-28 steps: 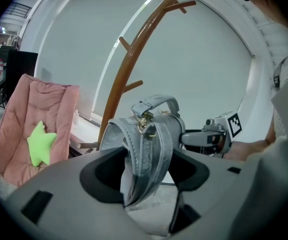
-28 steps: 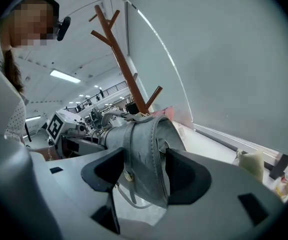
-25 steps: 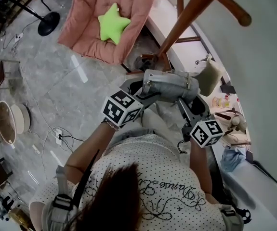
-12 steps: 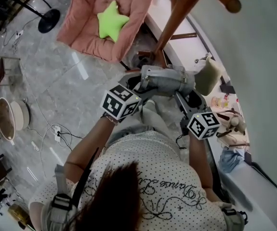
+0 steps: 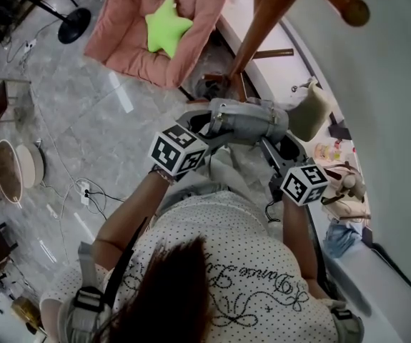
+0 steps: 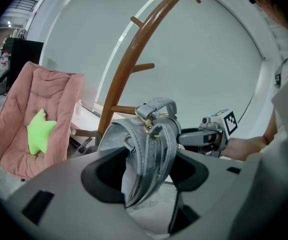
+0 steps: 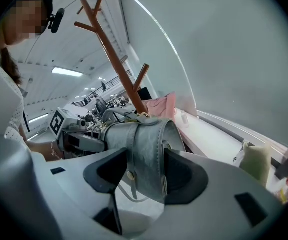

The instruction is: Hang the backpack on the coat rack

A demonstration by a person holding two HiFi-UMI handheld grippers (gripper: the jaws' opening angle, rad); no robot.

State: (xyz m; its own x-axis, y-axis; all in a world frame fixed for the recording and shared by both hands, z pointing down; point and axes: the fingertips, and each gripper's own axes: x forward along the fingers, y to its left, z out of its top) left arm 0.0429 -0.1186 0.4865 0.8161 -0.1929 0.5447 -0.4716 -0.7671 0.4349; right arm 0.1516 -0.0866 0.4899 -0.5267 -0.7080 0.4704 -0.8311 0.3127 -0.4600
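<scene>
Head view has the backpack [image 5: 248, 122] held off the floor, lying 10-to-4 o'clock between the left gripper [image 5: 206, 129] and right gripper [image 5: 275, 154]; each grips one end, jaws just closing further; the coat rack [image 5: 262, 31] stands apart at 12 o'clock, about equally near both.

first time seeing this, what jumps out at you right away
The grey backpack in the middle stands out first, held off the floor between the left gripper and the right gripper, whose fingers have just been closing on it. Behind it the brown coat rack slants toward the top right. At the top left a lime green star cushion lies on a pink chair.
</scene>
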